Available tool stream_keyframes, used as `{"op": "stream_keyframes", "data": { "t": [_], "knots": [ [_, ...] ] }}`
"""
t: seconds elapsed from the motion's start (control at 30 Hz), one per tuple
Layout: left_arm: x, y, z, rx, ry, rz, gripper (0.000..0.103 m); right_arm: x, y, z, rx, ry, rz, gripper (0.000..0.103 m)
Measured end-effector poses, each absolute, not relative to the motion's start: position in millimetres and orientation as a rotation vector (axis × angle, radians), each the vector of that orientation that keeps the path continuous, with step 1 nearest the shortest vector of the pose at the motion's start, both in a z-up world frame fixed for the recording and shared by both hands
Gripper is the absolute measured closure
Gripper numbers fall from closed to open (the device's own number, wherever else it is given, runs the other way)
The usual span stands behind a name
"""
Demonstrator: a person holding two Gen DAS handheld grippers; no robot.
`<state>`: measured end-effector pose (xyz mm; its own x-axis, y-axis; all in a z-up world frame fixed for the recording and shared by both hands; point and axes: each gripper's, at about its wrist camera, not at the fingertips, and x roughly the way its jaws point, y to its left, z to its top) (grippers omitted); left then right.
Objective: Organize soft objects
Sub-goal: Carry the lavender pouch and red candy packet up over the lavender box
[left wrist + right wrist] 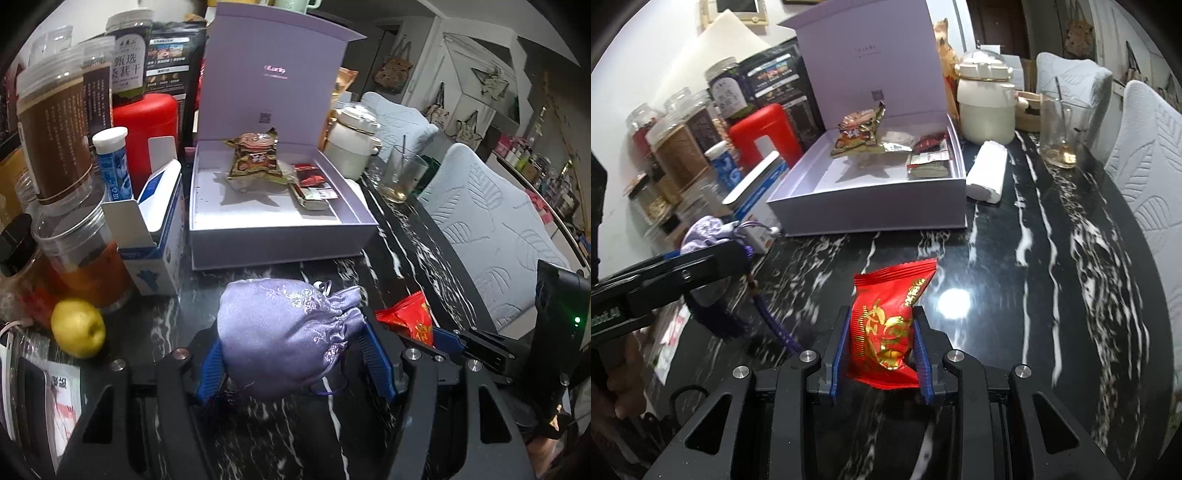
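Observation:
My left gripper (pixel 291 354) is shut on a lilac satin drawstring pouch (pixel 284 332), lifted above the black marble table (pixel 406 240); the pouch (pixel 701 232) also shows at the left of the right wrist view. My right gripper (pixel 881 343) is shut on a red snack packet with gold print (pixel 886 317), whose tip (pixel 406 317) shows in the left wrist view. Ahead stands an open lilac gift box (pixel 207 206) (pixel 871 214), lid upright, with a gold snack packet (pixel 255 158) (pixel 860 129) and small red packets (pixel 312 184) (pixel 929 155) inside.
Jars (pixel 55 140), a red canister (pixel 147 125), a blue tube (pixel 112 162), a blue-white carton (pixel 159 229) and a yellow fruit (pixel 77 328) crowd the left. Right of the box: a cream pot (pixel 986 103), a white roll (pixel 988 170), a glass (pixel 1058 129). Padded chairs (pixel 487 221) line the table's right edge.

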<state>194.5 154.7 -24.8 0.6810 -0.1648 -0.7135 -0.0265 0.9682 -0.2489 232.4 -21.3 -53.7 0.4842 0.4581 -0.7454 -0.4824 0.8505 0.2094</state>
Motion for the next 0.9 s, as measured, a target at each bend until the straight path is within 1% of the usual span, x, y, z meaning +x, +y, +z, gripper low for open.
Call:
{"op": "stream_keyframes", "data": {
  "t": [0.33,0.53,0.9],
  "knots": [
    [159.5,142.1,-14.3,-0.226,0.799,-0.107,0.038,180.9,-39.7,-31.1,-0.014,0.844,0.581,0.072],
    [144.5,138.4,5.3,-0.207,0.742,-0.117,0.038,157.8,-45.2,-11.1,-0.011,0.779,0.599,0.072],
    [149.5,146.9,38.7,-0.179,0.638,-0.115,0.038,157.4,-41.7,23.4,-0.008,0.694,0.658,0.072]
  ]
}}
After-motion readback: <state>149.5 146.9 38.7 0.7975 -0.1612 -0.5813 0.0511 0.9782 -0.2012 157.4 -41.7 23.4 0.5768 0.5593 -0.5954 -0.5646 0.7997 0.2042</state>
